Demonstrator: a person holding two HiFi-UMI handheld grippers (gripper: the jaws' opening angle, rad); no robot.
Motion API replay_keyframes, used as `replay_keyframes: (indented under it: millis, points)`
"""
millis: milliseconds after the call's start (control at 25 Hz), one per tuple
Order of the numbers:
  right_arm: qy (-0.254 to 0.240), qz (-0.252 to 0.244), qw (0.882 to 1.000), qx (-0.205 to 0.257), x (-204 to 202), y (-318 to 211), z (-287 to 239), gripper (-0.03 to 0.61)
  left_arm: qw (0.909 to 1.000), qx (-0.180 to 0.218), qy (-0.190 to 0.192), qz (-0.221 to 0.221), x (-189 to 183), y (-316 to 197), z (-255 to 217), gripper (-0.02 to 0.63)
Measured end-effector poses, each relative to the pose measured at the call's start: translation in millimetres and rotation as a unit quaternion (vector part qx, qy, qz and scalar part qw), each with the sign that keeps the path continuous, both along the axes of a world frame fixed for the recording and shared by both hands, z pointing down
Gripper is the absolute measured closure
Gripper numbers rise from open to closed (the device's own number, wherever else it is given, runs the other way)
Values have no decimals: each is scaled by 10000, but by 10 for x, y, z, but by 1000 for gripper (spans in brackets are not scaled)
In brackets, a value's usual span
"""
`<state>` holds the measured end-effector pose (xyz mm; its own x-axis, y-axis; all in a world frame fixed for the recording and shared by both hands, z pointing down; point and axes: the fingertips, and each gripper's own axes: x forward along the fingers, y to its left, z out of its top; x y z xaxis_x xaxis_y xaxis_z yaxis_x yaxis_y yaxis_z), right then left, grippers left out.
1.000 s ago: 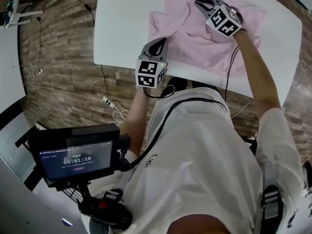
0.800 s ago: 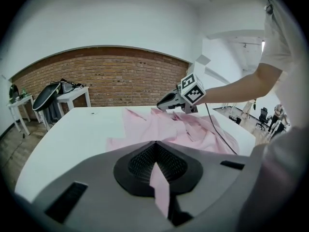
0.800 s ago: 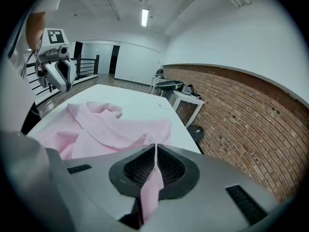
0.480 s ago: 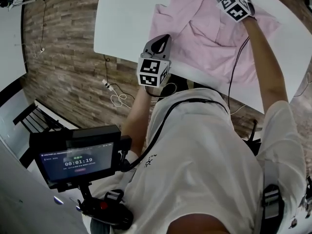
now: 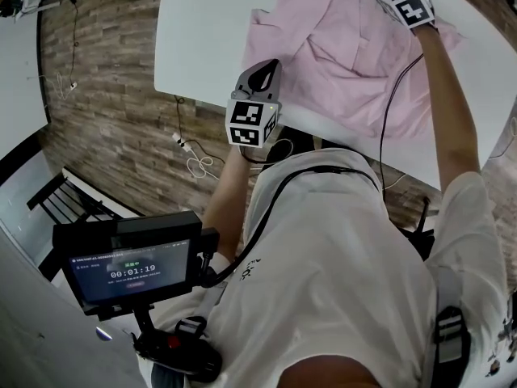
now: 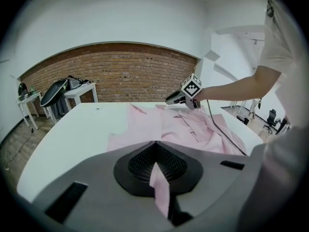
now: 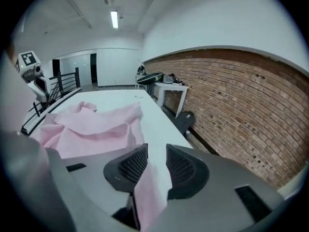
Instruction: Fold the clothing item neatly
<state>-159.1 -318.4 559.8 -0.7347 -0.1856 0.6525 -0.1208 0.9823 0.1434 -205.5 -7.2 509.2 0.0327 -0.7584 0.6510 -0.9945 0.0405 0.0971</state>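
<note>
The left tool (image 5: 262, 78) pinches the pink shirt (image 5: 339, 51) at the table (image 5: 202, 31) edge, mid-frame; the right tool (image 7: 155, 164), upper right, has just been spreading, cloth loose between.

I've swung the right gripper (image 7: 155, 164) out toward the far right, drawing the pink shirt (image 5: 339, 47) flatter. Its jaws have just been opening, with cloth between them.
</note>
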Motion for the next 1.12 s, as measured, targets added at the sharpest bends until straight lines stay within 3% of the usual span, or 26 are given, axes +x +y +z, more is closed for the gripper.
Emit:
replay_keyframes:
  millis: [200, 280, 400, 720, 840, 1040, 1120]
  points:
    - [-150, 313, 9992, 181, 742, -58, -410, 473, 9991, 104, 49, 402, 215, -309, -20, 611]
    - [-128, 414, 9989, 165, 1059, 35, -481, 569, 9980, 138, 21, 619, 310, -435, -25, 611]
    - [-76, 343, 9994, 4, 1368, 290, -475, 574, 9951, 228, -6, 958, 470, -650, -49, 611]
    - [577, -425, 9971, -251, 1152, 671, -71, 571, 9883, 348, 41, 1482, 847, -1220, -75, 611]
    - [802, -499, 9955, 36, 1074, 540, 69, 571, 9860, 328, 49, 1632, 968, -1311, -39, 611]
    - [917, -149, 9941, 562, 1060, 250, -34, 571, 9838, 336, 73, 1758, 1079, -1279, -52, 611]
    - [772, 95, 9959, 470, 1133, 147, -146, 571, 9835, 299, 111, 1778, 1098, -1242, -45, 611]
